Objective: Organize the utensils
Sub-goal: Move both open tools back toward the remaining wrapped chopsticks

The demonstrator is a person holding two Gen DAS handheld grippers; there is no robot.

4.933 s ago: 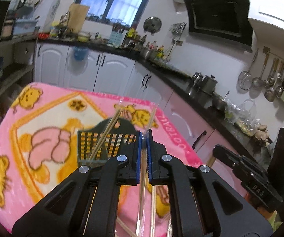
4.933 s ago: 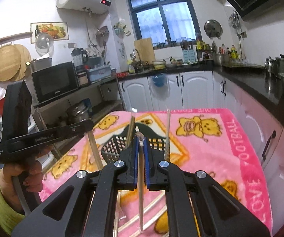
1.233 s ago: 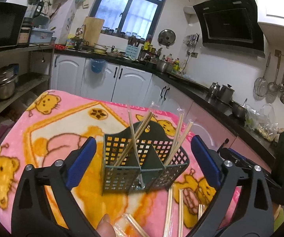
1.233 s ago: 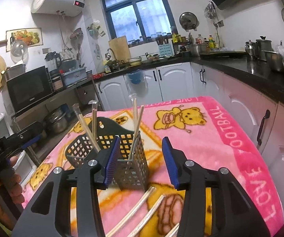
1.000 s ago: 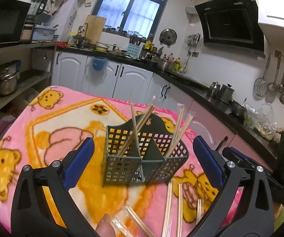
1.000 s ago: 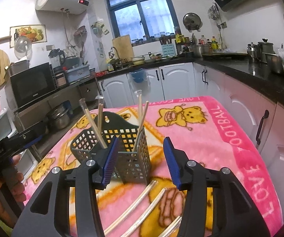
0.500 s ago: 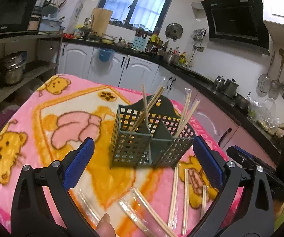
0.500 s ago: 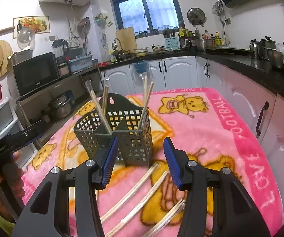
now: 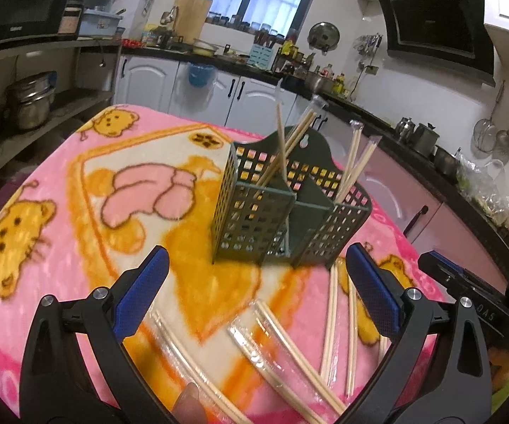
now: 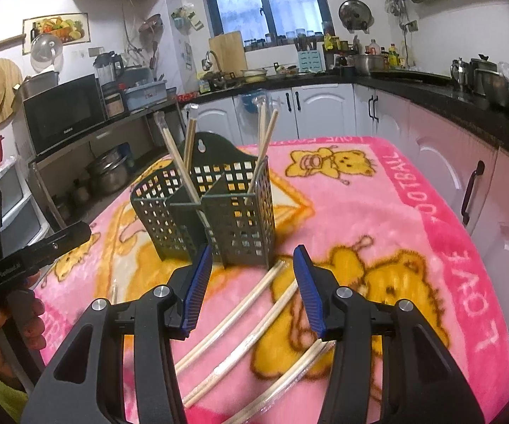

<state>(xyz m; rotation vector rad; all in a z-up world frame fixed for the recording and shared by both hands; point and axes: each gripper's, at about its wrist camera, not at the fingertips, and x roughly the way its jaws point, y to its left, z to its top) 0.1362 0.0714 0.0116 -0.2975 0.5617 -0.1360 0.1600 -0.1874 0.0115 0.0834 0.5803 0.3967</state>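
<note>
A dark green slotted utensil holder (image 9: 282, 212) (image 10: 212, 212) stands on the pink bear blanket (image 9: 77, 212) (image 10: 378, 219). Several wrapped chopstick pairs (image 9: 290, 148) (image 10: 265, 141) stand upright in its compartments. More wrapped chopsticks (image 9: 332, 318) (image 10: 247, 318) lie flat on the blanket in front of it. My left gripper (image 9: 254, 293) is wide open and empty, low over the loose chopsticks. My right gripper (image 10: 252, 282) is open and empty, its jaws either side of the chopsticks lying just in front of the holder.
The blanket covers a table in a kitchen. White cabinets and a black counter (image 10: 431, 84) run behind and to the right. A shelf with pots (image 9: 31, 102) is at the left. The other hand-held gripper (image 10: 24, 258) (image 9: 473, 311) shows at each view's edge.
Both grippers, earlier shut on chopsticks over the holder, now stand open and empty. Over the last second both have dropped lower and drawn back toward the loose chopsticks on the blanket.
</note>
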